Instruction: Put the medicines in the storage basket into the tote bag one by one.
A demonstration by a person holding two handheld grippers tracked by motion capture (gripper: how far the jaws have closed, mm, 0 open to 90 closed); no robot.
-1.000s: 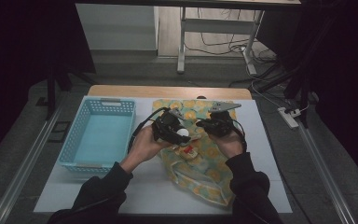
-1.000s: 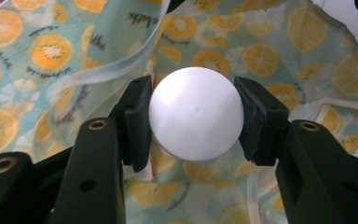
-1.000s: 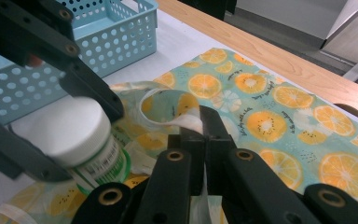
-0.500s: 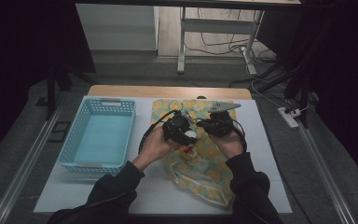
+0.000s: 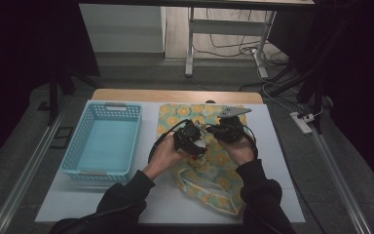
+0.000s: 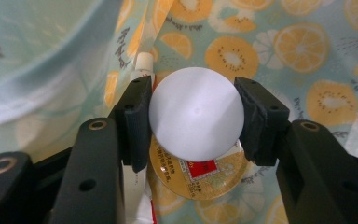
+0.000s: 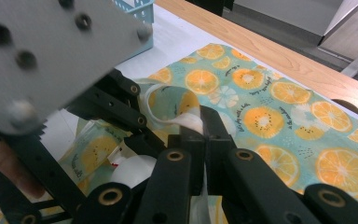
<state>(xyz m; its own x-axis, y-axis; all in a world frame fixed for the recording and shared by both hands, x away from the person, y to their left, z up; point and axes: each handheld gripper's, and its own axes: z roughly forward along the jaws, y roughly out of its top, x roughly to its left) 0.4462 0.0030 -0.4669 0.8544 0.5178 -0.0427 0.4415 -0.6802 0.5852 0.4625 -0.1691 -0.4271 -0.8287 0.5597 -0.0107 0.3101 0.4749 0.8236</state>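
Observation:
A cloth bag [image 5: 213, 171] printed with orange and kiwi slices lies on the white table. My left gripper [image 6: 193, 89] is shut on the round white cap [image 6: 196, 116] of a small jar with a gold and red label [image 6: 200, 173]. The jar hangs just above the bag's fabric [image 6: 279, 42]. In the high view the left gripper [image 5: 198, 145] sits over the bag's middle, close beside the right gripper [image 5: 215, 132]. My right gripper [image 7: 201, 120] is shut on the bag's raised edge [image 7: 168, 100], lifting it. A white tube [image 6: 143, 63] lies against the fabric by the left jaw.
A light blue plastic basket [image 5: 79, 146] stands on the table's left side. The left gripper's grey plate [image 7: 51, 51] fills the near left of the right gripper view. A wooden strip [image 5: 175, 95] runs along the table's far edge.
The left hand has moved right and down with the jar, closing in on the right gripper over the bag. The right hand has stayed put, still gripping the bag's edge.

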